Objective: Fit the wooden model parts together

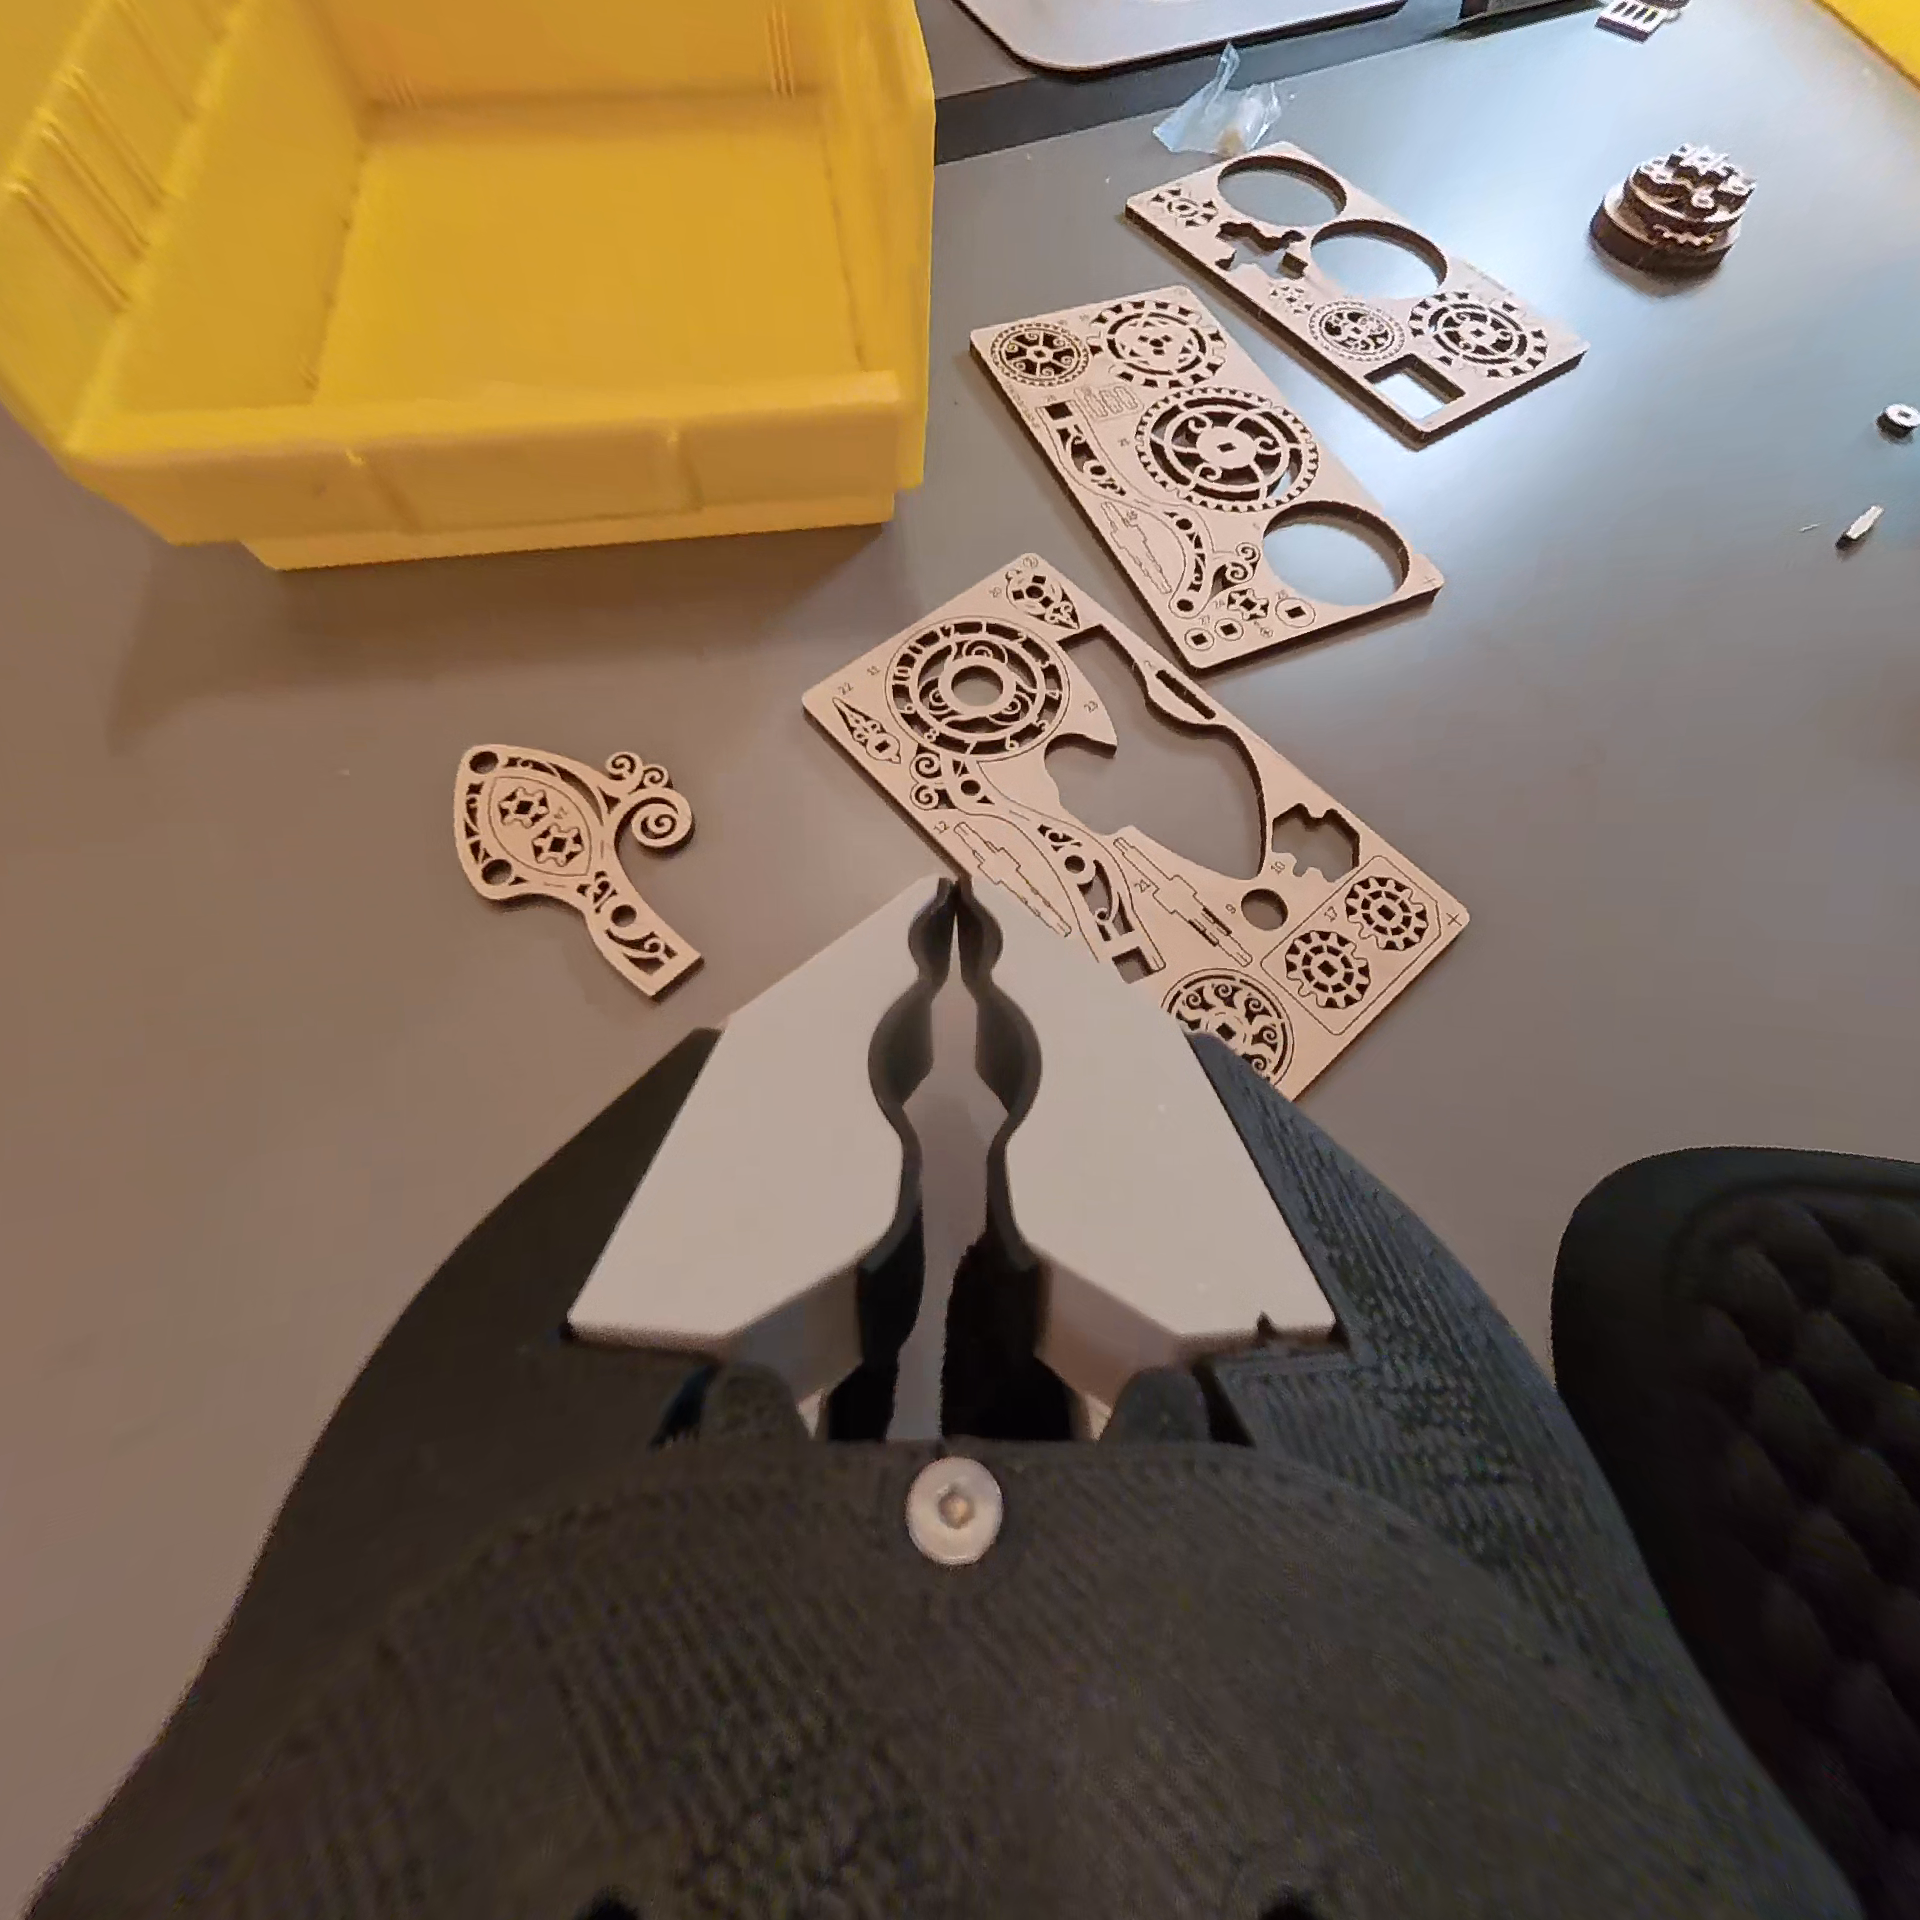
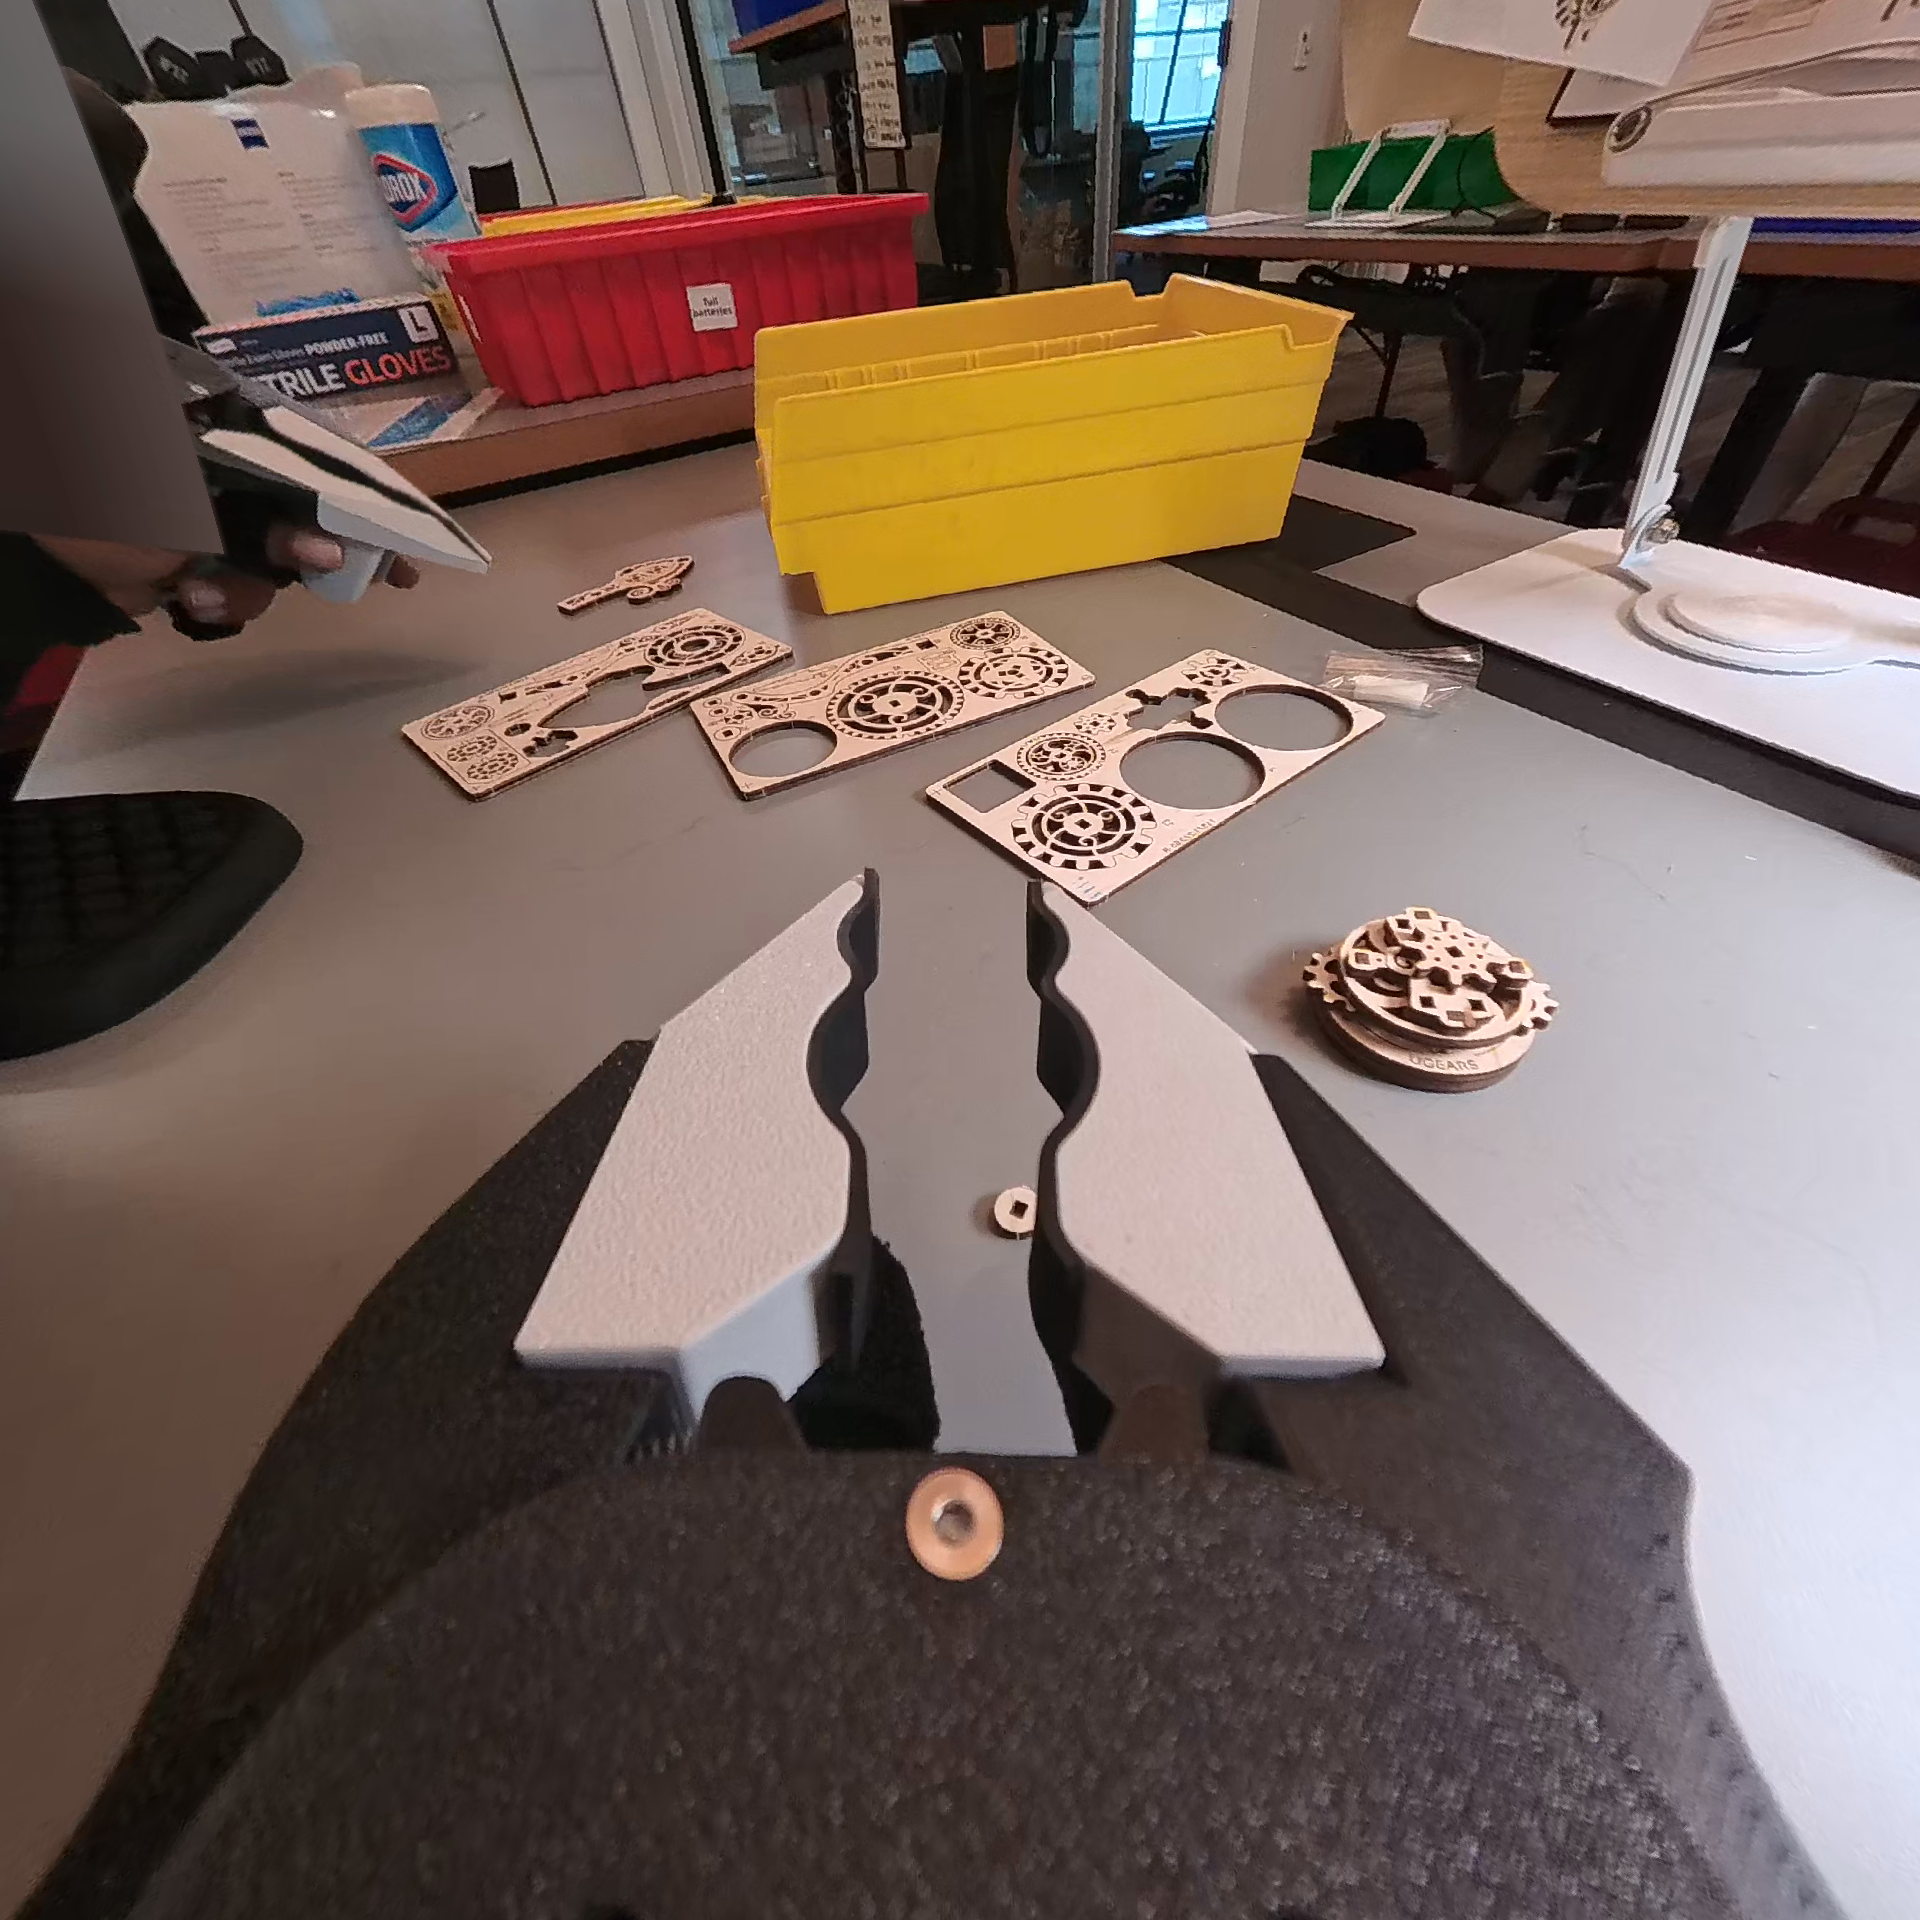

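Note:
Three flat wooden part sheets (image 1: 847, 707) (image 1: 1132, 540) (image 1: 1351, 332) lie in a row on the grey table. A loose ornate wooden piece (image 1: 566, 862) lies to their left. My left gripper (image 1: 954, 904) is shut with nothing visible between its pads, at the near corner of the nearest sheet. The right wrist view shows it (image 2: 478, 561) held above the table. My right gripper (image 2: 951, 899) is open and empty, low over the table. A small wooden washer (image 2: 1013, 1214) lies on the table between its fingers, close to the right finger. A partly built round gear model (image 2: 1429, 992) stands to its right.
A yellow bin (image 1: 468, 260) (image 2: 1039, 436) stands behind the sheets. A red bin (image 2: 675, 291) and supplies are farther back. A white lamp base (image 2: 1704, 644) and a small plastic bag (image 2: 1403, 670) are at the right. A black mesh pad (image 2: 125, 904) overhangs the near left. The tips of one gripper are about 35 centimetres away from the tips of the other. The loose ornate wooden piece (image 1: 566, 862) is about 11 centimetres from my left fingertips.

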A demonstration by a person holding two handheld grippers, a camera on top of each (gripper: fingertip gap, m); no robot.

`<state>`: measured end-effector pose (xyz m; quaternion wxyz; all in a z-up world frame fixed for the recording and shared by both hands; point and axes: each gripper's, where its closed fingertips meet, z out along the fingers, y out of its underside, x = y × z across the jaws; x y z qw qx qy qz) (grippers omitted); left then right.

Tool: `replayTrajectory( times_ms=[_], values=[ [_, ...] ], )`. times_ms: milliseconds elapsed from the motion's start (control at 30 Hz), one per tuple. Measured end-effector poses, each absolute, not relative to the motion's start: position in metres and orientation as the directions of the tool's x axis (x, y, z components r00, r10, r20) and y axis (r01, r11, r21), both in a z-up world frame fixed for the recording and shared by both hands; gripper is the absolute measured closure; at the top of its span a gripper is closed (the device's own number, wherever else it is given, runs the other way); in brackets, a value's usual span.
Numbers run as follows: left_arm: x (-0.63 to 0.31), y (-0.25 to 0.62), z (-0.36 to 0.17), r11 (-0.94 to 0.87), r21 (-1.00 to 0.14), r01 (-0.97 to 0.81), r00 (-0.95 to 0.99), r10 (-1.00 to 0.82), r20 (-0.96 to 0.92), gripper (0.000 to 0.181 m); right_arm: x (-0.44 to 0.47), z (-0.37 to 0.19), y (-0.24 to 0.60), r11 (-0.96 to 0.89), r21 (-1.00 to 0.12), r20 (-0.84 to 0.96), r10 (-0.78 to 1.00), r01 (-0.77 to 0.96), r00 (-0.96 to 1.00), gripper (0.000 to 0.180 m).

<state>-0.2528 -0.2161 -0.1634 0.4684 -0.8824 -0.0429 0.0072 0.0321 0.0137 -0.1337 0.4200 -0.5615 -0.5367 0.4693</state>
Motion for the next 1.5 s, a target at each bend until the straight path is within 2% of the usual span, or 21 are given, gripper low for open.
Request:
replayTrajectory(
  times_ms=[433,900,1200,1300,1500],
  values=[
    [-0.245,-0.2,-0.173,-0.557,-0.828,0.061,0.998,0.053,0.037,0.181,0.032,-0.135,0.014,-0.064,-0.975,-0.068,0.998,0.214,-0.01,0.154],
    [-0.218,-0.134,-0.165,-0.536,-0.84,-0.085,0.994,-0.102,-0.035,0.181,0.034,-0.135,0.018,-0.063,-0.975,-0.064,0.998,0.214,0.002,0.155],
    [-0.218,-0.12,-0.165,-0.525,-0.846,-0.093,0.994,-0.102,-0.046,0.18,0.034,-0.139,0.018,-0.068,-0.972,-0.07,0.998,0.225,0.0,0.155],
    [-0.228,-0.124,-0.162,-0.513,-0.856,-0.061,0.998,-0.059,-0.035,0.171,0.034,-0.138,0.018,-0.072,-0.972,-0.074,0.997,0.224,0.0,0.155],
    [-0.234,-0.133,-0.152,-0.461,-0.886,0.041,0.997,-0.041,0.068,0.14,0.033,-0.139,0.018,-0.073,-0.972,-0.075,0.997,0.226,-0.002,0.155]
  ],
)
